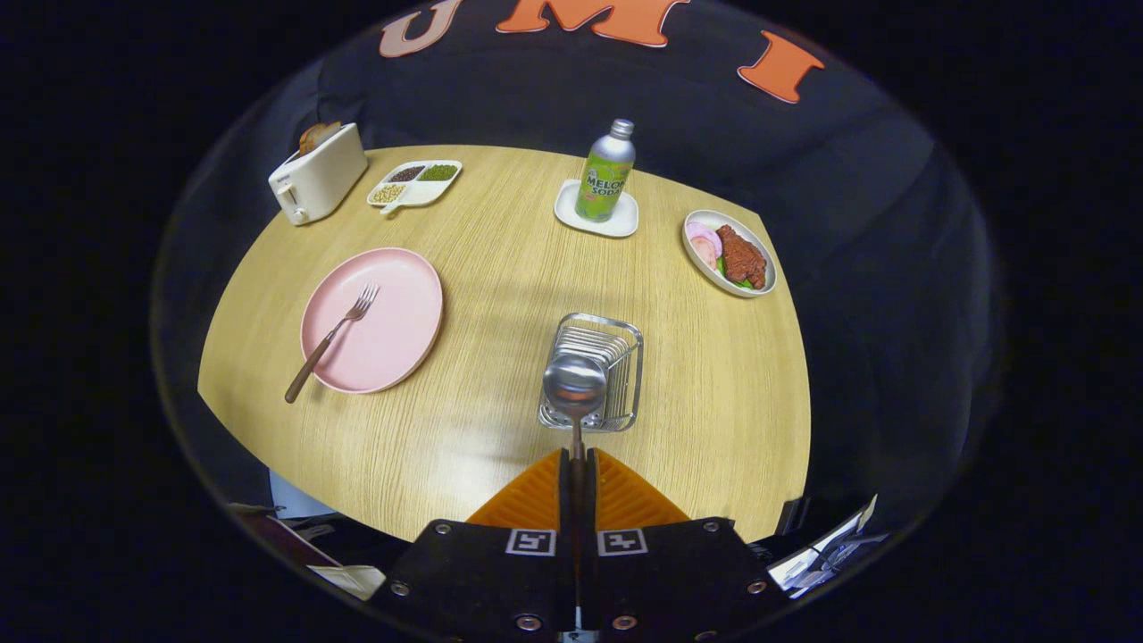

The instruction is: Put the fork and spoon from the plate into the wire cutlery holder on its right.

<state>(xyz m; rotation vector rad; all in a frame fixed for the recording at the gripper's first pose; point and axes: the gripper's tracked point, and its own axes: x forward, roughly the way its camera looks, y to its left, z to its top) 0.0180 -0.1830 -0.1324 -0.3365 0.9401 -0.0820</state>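
The claw point(578, 464) is pinched tight on the spoon point(575, 386) handle, bowl hung over the wire cutlery holder point(594, 371) just ahead, while the fork point(332, 338), probably light, stiff and slippery, is best taken mid-handle off the plate point(375, 320) further left.

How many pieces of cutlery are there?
2: a fork lying on the pink plate, and a spoon clamped between the fingers, over the wire holder.
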